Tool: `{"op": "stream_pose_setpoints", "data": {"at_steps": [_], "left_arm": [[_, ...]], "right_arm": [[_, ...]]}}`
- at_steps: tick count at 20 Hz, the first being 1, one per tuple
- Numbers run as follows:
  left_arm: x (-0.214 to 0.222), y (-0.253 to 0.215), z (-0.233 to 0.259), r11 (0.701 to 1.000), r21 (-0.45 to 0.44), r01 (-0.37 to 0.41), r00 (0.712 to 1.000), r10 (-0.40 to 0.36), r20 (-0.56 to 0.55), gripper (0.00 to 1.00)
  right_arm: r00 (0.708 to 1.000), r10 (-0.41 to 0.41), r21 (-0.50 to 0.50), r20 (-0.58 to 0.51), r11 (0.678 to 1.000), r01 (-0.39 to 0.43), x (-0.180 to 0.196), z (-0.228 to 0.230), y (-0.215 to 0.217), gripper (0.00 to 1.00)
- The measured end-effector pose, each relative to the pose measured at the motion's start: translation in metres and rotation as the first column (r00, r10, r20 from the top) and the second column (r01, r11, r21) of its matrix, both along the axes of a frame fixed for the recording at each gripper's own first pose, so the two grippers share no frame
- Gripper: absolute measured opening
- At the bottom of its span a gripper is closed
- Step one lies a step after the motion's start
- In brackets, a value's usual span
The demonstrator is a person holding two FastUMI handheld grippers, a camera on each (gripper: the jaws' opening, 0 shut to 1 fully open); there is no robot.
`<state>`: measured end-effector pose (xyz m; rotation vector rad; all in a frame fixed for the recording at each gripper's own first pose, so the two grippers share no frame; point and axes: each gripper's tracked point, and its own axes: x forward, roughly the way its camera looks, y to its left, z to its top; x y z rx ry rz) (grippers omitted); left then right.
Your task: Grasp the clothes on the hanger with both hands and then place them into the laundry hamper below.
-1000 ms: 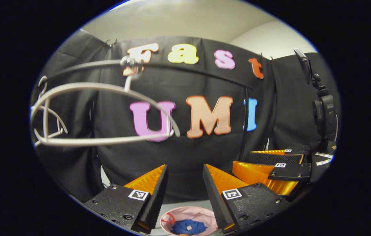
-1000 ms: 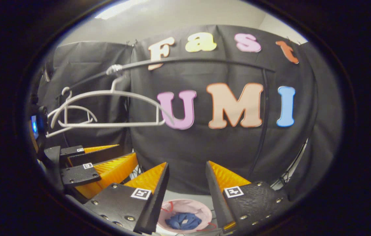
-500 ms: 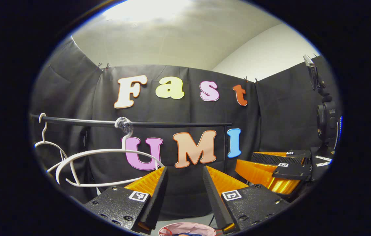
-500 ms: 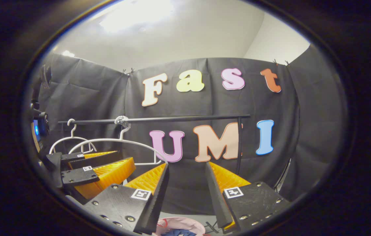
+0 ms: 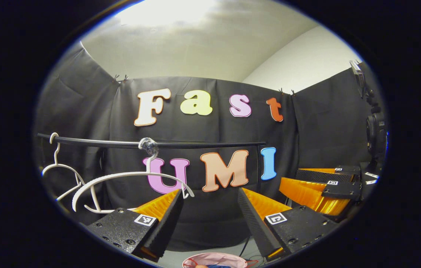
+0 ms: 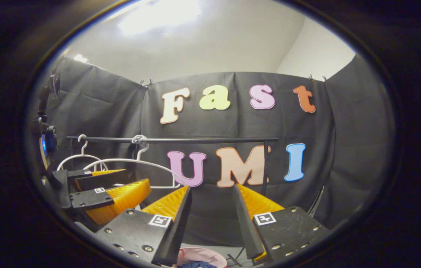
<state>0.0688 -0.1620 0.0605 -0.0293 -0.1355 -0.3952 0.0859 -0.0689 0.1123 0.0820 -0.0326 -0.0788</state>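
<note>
A bare white hanger point(image 5: 132, 178) point(image 6: 136, 163) hangs from the black rail point(image 5: 195, 143) point(image 6: 203, 140), with no garment on it. Far below, the pink hamper point(image 5: 214, 259) point(image 6: 204, 255) holds blue clothes point(image 6: 197, 264), seen only at the bottom edge. My left gripper point(image 5: 210, 195) stands open, fingers spread with nothing between them, level with the hanger's right end. My right gripper point(image 6: 212, 191) is open too and holds nothing. The right gripper point(image 5: 325, 186) also appears to the right in the left gripper view, and the left gripper point(image 6: 102, 190) to the left in the right gripper view.
A second white hanger point(image 5: 59, 173) point(image 6: 80, 156) hangs at the rail's left end. The rail's upright post point(image 5: 258, 163) point(image 6: 266, 160) stands on the right. A camera on a stand point(image 5: 376, 134) is at the far right of the left gripper view.
Both views have tilted up from the hamper toward the rail and ceiling; the hamper slid to the bottom edge. The left gripper's fingers have spread slightly wider.
</note>
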Motion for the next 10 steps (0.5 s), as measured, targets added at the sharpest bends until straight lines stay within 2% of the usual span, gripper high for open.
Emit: {"op": "stream_pose_setpoints", "data": {"at_steps": [1,2,10], "left_arm": [[-0.0001,0.0004,0.0002,1.0,-0.005,-0.004,1.0,0.004,-0.002,0.92],[-0.0001,0.0012,0.0003,1.0,-0.009,-0.005,1.0,0.005,-0.004,0.92],[-0.0011,0.0063,-0.0012,1.0,-0.015,-0.026,1.0,0.025,-0.017,0.92]], "right_arm": [[1.0,0.003,0.001,-0.003,1.0,-0.003,-0.0011,-0.0014,0.001,0.62],[1.0,0.007,0.003,-0.007,1.0,-0.007,-0.0022,-0.0022,0.0014,0.66],[0.999,0.027,0.004,-0.024,1.0,-0.027,-0.0051,-0.0095,0.0012,0.66]]}}
